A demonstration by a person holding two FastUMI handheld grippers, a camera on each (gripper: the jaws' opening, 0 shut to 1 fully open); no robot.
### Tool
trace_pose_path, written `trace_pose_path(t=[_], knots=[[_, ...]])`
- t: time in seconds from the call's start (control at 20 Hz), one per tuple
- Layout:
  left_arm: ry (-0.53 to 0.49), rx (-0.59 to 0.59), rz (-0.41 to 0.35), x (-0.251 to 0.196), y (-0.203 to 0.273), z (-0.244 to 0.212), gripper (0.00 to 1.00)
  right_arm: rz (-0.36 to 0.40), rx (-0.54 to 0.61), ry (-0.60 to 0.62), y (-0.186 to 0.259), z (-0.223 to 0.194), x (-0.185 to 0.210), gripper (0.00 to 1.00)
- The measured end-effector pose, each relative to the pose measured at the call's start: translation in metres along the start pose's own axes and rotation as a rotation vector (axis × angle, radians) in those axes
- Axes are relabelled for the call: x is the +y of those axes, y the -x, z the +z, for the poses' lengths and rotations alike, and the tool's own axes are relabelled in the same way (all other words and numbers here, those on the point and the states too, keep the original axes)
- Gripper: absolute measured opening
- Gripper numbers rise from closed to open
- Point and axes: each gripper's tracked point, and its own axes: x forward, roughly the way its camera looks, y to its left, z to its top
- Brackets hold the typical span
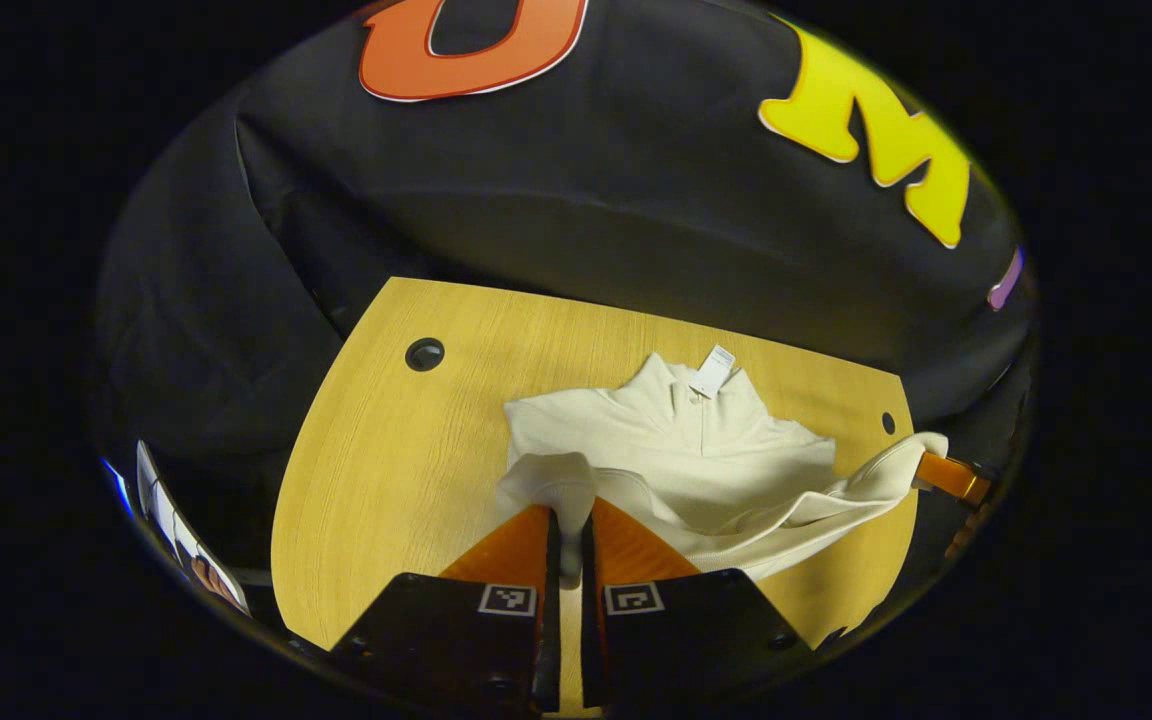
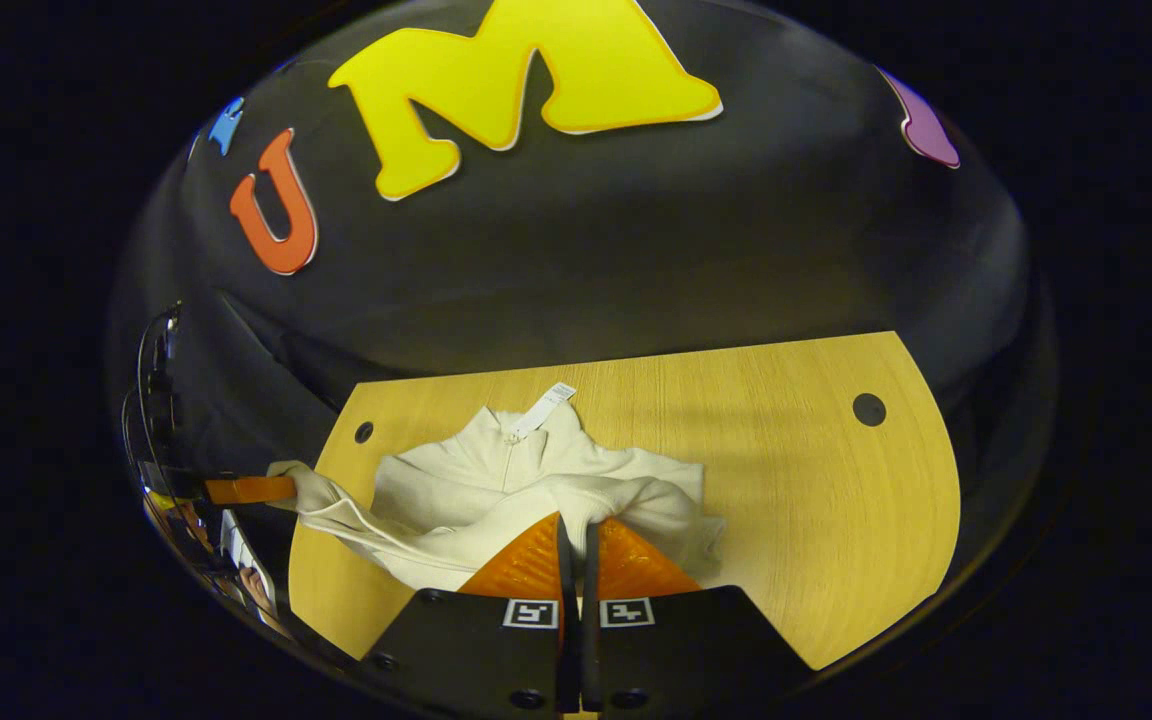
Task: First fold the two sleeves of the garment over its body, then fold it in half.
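A cream zip-neck garment [image 1: 696, 450] lies on the wooden table [image 1: 386, 470], collar and white tag [image 1: 713, 370] toward the booth wall. In the left gripper view my left gripper [image 1: 568, 515] is shut on a bunched cream sleeve at the garment's left side. Farther right, the right gripper [image 1: 941, 472] pinches the other sleeve, stretched out past the table edge. In the right gripper view my right gripper [image 2: 576, 522] is shut on a cream fold of the garment [image 2: 496, 490]. There the left gripper [image 2: 266, 490] holds a sleeve end out at the left.
The table has round cable holes near its far corners [image 1: 424, 354] [image 2: 869, 408]. Bare wood [image 2: 816, 500] spreads to the right of the garment in the right gripper view. The black cloth wall rises just behind the table.
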Motion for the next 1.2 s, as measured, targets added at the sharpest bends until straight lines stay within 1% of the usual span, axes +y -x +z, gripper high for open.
trace_pose_path(t=[0.1,0.2,0.25,0.3,0.35,0.45,0.5,0.6,0.65,0.75,0.8,0.85,0.9,0.95,1.0,1.05,1.1,1.15,1.2], knots=[[0.002,0.014,0.012,0.001,-0.045,0.008,0.11,-0.015,0.027,-0.035,-0.036,0.003,-0.009,0.00],[-0.001,0.035,0.021,-0.003,-0.085,-0.006,0.11,-0.038,0.049,-0.054,-0.070,-0.002,-0.018,0.00],[-0.011,0.043,0.017,-0.006,-0.087,-0.027,0.11,-0.057,0.065,-0.072,-0.087,-0.006,-0.025,0.00],[-0.020,0.045,0.014,-0.008,-0.100,-0.031,0.11,-0.067,0.077,-0.098,-0.101,-0.010,-0.032,0.00],[-0.031,0.054,0.015,-0.010,-0.101,-0.040,0.11,-0.079,0.088,-0.121,-0.114,-0.012,-0.039,0.00],[-0.079,0.058,0.019,-0.013,-0.117,-0.040,0.11,-0.105,0.105,-0.184,-0.135,-0.021,-0.052,0.00],[-0.113,0.055,0.021,-0.015,-0.128,-0.035,0.11,-0.119,0.106,-0.209,-0.135,-0.023,-0.056,0.00],[-0.174,0.027,0.020,-0.014,-0.133,-0.022,0.12,-0.147,0.101,-0.234,-0.126,-0.024,-0.064,0.00],[-0.192,0.010,0.019,-0.009,-0.135,-0.013,0.12,-0.158,0.096,-0.232,-0.124,-0.025,-0.063,0.00],[-0.198,-0.005,0.001,-0.004,-0.138,-0.007,0.13,-0.177,0.091,-0.210,-0.126,-0.037,-0.055,0.01],[-0.191,-0.005,-0.002,-0.004,-0.139,-0.008,0.19,-0.179,0.082,-0.204,-0.131,-0.039,-0.052,0.01],[-0.178,-0.001,-0.010,-0.011,-0.142,-0.013,0.22,-0.177,0.077,-0.197,-0.132,-0.039,-0.049,0.05],[-0.166,0.008,-0.021,-0.013,-0.141,-0.015,0.30,-0.170,0.064,-0.184,-0.132,-0.035,-0.049,0.03],[-0.148,0.006,-0.025,-0.014,-0.142,-0.018,0.42,-0.170,0.043,-0.169,-0.132,-0.032,-0.049,0.12],[-0.130,-0.001,-0.030,-0.015,-0.144,-0.018,0.60,-0.161,0.019,-0.161,-0.127,-0.024,-0.045,0.35],[-0.114,-0.006,-0.040,-0.018,-0.144,-0.019,0.72,-0.165,-0.003,-0.149,-0.125,-0.020,-0.043,0.58],[-0.102,-0.014,-0.057,-0.022,-0.144,-0.019,0.76,-0.174,-0.022,-0.132,-0.124,-0.015,-0.043,0.81],[-0.095,-0.024,-0.061,-0.023,-0.140,-0.018,0.83,-0.190,-0.027,-0.111,-0.119,-0.013,-0.043,0.89],[-0.095,-0.034,-0.058,-0.023,-0.136,-0.016,1.00,-0.203,-0.039,-0.099,-0.115,-0.010,-0.042,0.89]])
